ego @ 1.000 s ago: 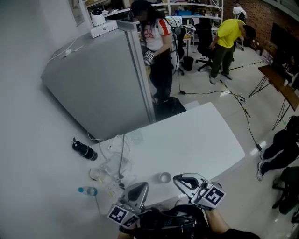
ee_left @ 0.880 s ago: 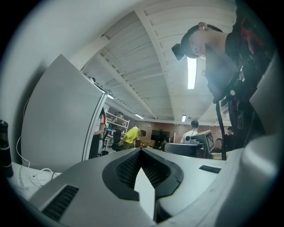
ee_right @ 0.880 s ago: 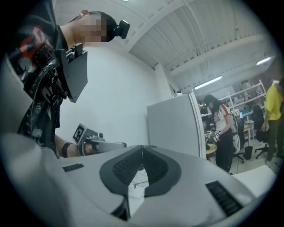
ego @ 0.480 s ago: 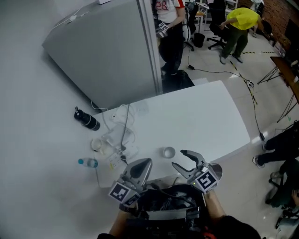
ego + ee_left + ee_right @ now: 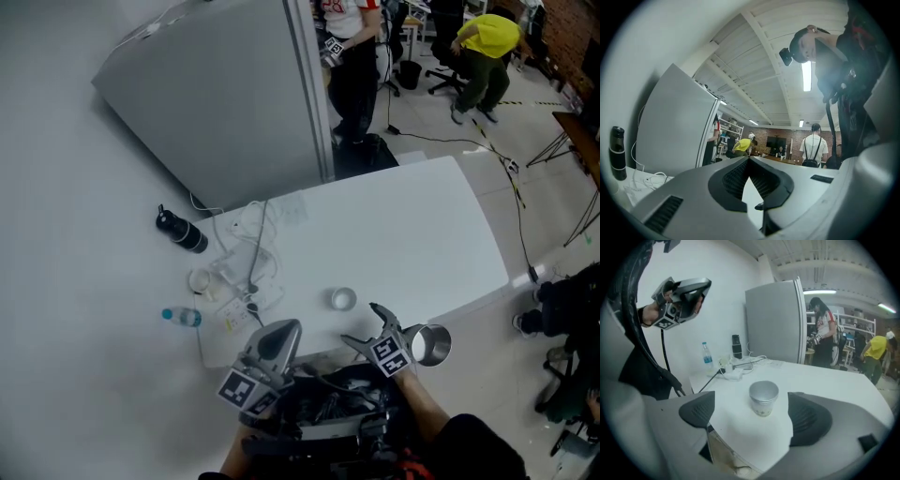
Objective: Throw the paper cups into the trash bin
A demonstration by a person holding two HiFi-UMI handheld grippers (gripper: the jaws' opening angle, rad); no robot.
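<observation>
One paper cup (image 5: 343, 299) stands upright on the white table (image 5: 412, 234) near its front edge. My right gripper (image 5: 367, 328) hovers just in front of it, jaws opening wide and nothing touching its pads. In the right gripper view the cup (image 5: 763, 398) sits on the table a little beyond and between the two pads (image 5: 698, 409), apart from both. My left gripper (image 5: 272, 343) is held at the table's front edge, left of the right one. Its jaws (image 5: 750, 173) are shut on nothing and tilted up toward the ceiling. No trash bin is in view.
At the table's left end lie white cables and a power strip (image 5: 251, 292). A black bottle (image 5: 182, 233) and a clear water bottle (image 5: 181, 317) lie on the floor beside it. A tall grey cabinet (image 5: 225, 103) stands behind the table. People stand further back (image 5: 356, 47).
The right gripper's jaws have gone from shut to wide open and turned toward the cup. The left gripper has stayed shut in about the same place.
</observation>
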